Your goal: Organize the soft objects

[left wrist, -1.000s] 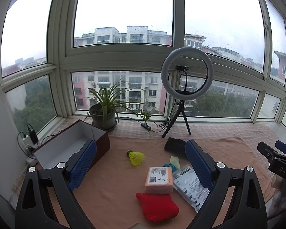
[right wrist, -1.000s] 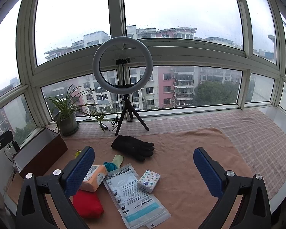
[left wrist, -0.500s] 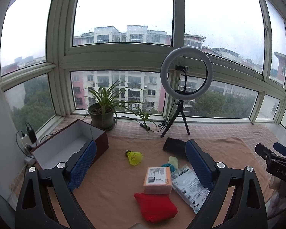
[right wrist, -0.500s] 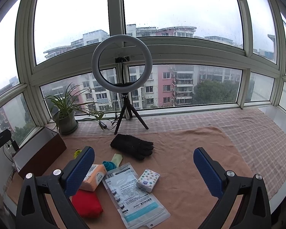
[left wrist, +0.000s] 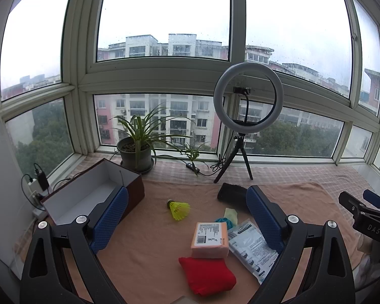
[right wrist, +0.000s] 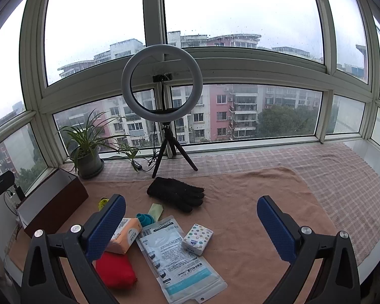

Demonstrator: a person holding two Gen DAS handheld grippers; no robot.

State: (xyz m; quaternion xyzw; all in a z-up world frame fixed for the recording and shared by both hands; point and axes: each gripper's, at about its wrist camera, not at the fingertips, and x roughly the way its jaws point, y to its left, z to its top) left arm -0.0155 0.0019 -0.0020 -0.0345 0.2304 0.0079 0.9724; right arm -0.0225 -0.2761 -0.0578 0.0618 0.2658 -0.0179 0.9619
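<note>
While we hold both tools above the near edge of the peach cloth [right wrist: 253, 185], nothing is gripped yet. Far left sits the open box [left wrist: 88, 192], its white inside bare, presumably set there to receive the soft things. Our left gripper [left wrist: 187, 217] hovers with jaws wide and empty, framing the pile in front of it. Just right of the box lies a yellow shuttlecock [left wrist: 179, 209], apart from the rest. Next comes the red cushion [left wrist: 207, 274], nearest to us, with the orange tissue pack [left wrist: 209, 235] resting partly on its far edge. Beside these lie a teal item [right wrist: 145, 219], a pale green cloth [right wrist: 155, 210] and the flat mask packet [right wrist: 174, 255], on whose right edge the spotted tissue pack [right wrist: 197, 238] rests. Behind them, the black glove [right wrist: 176, 193] lies alone. Our right gripper [right wrist: 191, 228] is likewise spread wide, holding nothing. We judge the sorting has barely begun.
</note>
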